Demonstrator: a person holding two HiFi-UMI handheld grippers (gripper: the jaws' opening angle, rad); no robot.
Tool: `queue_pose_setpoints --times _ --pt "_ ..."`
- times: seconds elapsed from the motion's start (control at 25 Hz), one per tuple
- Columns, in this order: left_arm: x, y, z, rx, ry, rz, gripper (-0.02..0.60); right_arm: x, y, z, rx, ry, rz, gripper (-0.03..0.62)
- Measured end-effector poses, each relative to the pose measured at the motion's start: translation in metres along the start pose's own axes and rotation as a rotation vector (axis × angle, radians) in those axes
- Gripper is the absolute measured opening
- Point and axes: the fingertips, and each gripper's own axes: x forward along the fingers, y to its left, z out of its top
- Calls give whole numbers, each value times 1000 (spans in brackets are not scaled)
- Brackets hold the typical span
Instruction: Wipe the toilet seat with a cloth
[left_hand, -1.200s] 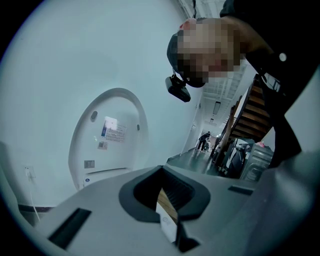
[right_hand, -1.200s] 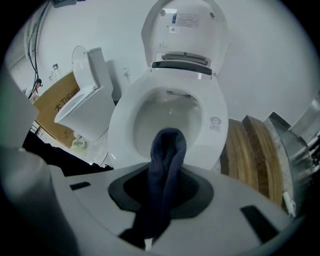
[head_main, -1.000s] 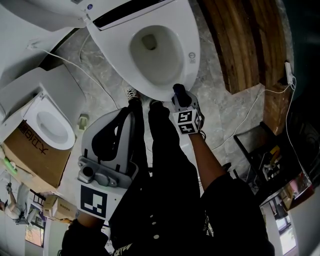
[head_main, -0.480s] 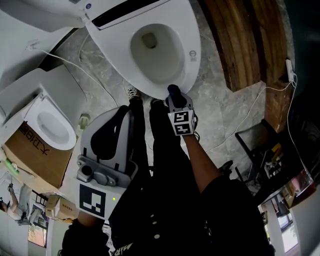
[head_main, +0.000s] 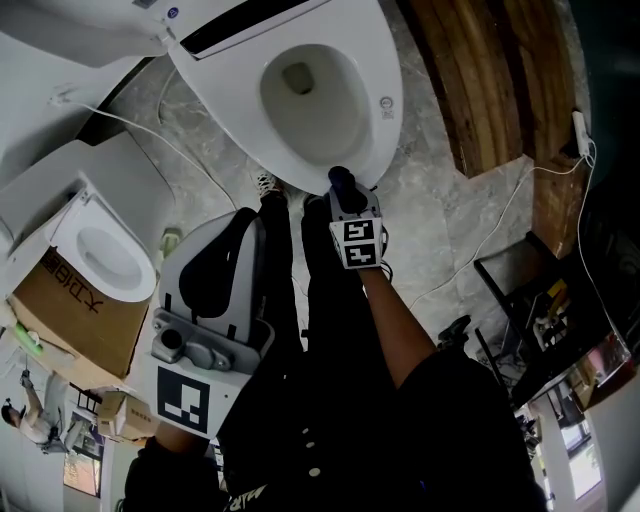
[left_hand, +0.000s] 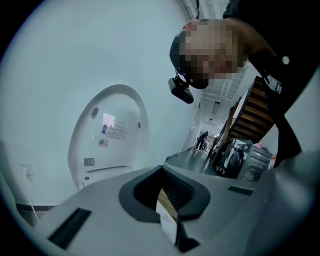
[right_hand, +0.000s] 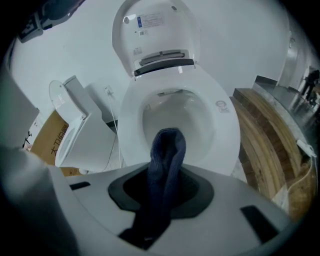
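Observation:
A white toilet stands at the top of the head view, its seat (head_main: 378, 120) down and its lid (right_hand: 155, 35) raised. My right gripper (head_main: 342, 192) is shut on a dark blue cloth (head_main: 340, 180), which is at the seat's front rim. Whether the cloth touches the rim I cannot tell. In the right gripper view the cloth (right_hand: 167, 150) sticks up as a folded loop in front of the bowl and seat (right_hand: 220, 125). My left gripper (head_main: 215, 272) is held back by the person's legs, shut and holding nothing, and its own view faces the wall and the raised lid (left_hand: 110, 130).
A second white toilet (head_main: 100, 250) sits on a cardboard box (head_main: 70, 310) at the left. Wooden steps (head_main: 480, 80) lie right of the toilet. A white cable (head_main: 500, 225) crosses the stone floor toward a black rack (head_main: 530, 300). The person's legs stand right before the bowl.
My right gripper has slid left and slightly up along the seat's front rim with the cloth in it. The left gripper has stayed put.

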Motion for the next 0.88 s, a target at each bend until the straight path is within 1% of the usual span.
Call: queue_pose_setpoints --times 0.28,0.6,0.8,0.88 --pt "1 7 -1 0 7 -5 11 10 14 4 40 7 20 100" --pt "-2 16 1 0 12 -7 11 21 35 19 153 23 35 100" --pt "-2 22 2 -4 13 -9 11 26 40 27 244 23 26 100" --pt "-3 24 1 -6 15 -9 11 28 43 30 258 23 30 100"
